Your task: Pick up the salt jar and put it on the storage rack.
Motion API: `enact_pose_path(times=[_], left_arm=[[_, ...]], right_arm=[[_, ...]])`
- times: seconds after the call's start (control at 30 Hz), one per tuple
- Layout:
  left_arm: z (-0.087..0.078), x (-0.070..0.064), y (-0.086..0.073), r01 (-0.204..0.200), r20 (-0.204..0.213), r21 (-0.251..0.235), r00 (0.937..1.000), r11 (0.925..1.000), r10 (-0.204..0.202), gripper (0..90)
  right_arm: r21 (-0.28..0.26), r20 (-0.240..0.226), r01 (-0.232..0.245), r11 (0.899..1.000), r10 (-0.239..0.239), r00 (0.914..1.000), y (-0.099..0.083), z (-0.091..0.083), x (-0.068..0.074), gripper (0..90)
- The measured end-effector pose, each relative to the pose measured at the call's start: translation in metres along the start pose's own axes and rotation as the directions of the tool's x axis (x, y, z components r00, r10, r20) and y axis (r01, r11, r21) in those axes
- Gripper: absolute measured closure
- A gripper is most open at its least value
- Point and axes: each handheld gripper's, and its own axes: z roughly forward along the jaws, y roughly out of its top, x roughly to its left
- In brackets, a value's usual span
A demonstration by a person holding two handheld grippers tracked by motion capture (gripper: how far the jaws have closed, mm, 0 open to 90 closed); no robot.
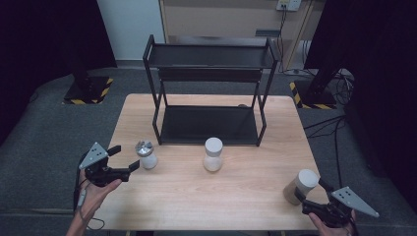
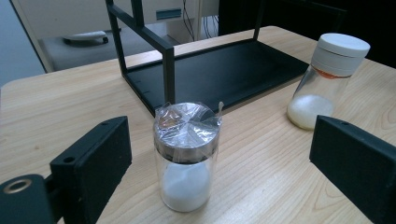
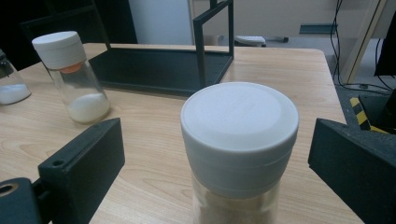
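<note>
A pale wooden table (image 1: pixel 211 196) stands on grey floor in a dim room, with a black two-shelf rack (image 1: pixel 209 88) set at its far middle. Three jars stand upright on the wood in front of the rack.

At the near left, the left gripper (image 1: pixel 124 160) is held low over the table edge by a hand (image 1: pixel 96 194), its jaws spread wide. The foil-topped jar (image 1: pixel 146 155) stands just beyond the jaw tips in the high view. In the left gripper view this jar (image 2: pixel 186 156) sits between the two jaws with clear gaps on both sides, touching neither (its lid is metal under crinkled film, with white powder in the bottom).

The middle jar (image 1: pixel 213 154), with a white cap, stands alone just before the rack's lower shelf, well apart from both grippers.

At the near right corner, the right gripper (image 1: pixel 301 191) also has its jaws wide. The capped jar (image 1: pixel 301 186) stands between them at the table's edge. In the right gripper view its white lid (image 3: pixel 239 133) is close up, with open space to each jaw.
</note>
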Motion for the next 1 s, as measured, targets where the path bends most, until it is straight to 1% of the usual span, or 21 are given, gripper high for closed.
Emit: enact_pose_path(times=[0.17, 0.23, 0.27, 0.3, 0.4, 0.47, 0.67, 0.93, 1.0], left_arm=[[0.009, 0.002, 0.001, 0.003, -0.01, 0.013, 1.0, 0.9999, -0.003, 4.5], [0.016, 0.004, 0.0, 0.017, -0.013, 0.017, 0.9998, 0.9997, -0.017, 4.4], [0.016, 0.004, 0.0, 0.017, -0.013, 0.017, 0.9998, 0.9997, -0.017, 4.4], [0.021, 0.006, 0.0, 0.018, -0.014, 0.024, 0.9997, 0.9996, -0.018, 4.4], [0.025, 0.007, 0.0, 0.023, -0.013, 0.026, 0.9997, 0.9994, -0.023, 4.5], [0.031, 0.009, -0.001, 0.026, -0.014, 0.03, 0.9996, 0.9992, -0.025, 4.7], [0.044, 0.012, -0.003, 0.032, -0.025, 0.039, 0.9992, 0.9988, -0.031, 5.6], [0.057, 0.016, -0.006, 0.033, -0.024, 0.046, 0.9992, 0.9984, -0.032, 7.5], [0.06, 0.017, -0.006, 0.041, -0.024, 0.047, 0.9989, 0.998, -0.04, 7.9]], right_arm=[[0.0, 0.0, 0.0, 1.0, 0.0, 1.0, 0.0, 0.0, 0.0, 3.7], [0.0, 0.0, -0.001, 1.0, 0.001, 1.0, 0.0, 0.0, 0.0, 3.7], [-0.001, 0.0, -0.001, 1.0, 0.001, 1.0, 0.0, 0.0, 0.0, 3.7], [-0.001, 0.0, 0.0, 1.0, 0.0, 1.0, 0.0, 0.0, 0.0, 3.7], [-0.002, 0.0, 0.0, 1.0, 0.0, 1.0, 0.0, 0.0, 0.0, 3.8], [-0.002, -0.001, -0.001, 1.0, 0.001, 1.0, 0.0, 0.0, 0.0, 3.9], [-0.002, -0.001, 0.001, 1.0, -0.001, 1.0, 0.0, 0.0, 0.0, 4.0], [-0.001, -0.002, 0.002, 1.0, -0.002, 1.0, 0.0, 0.0, 0.0, 4.3], [-0.001, -0.003, 0.003, 1.0, -0.003, 1.0, 0.0, 0.0, 0.0, 4.3]])
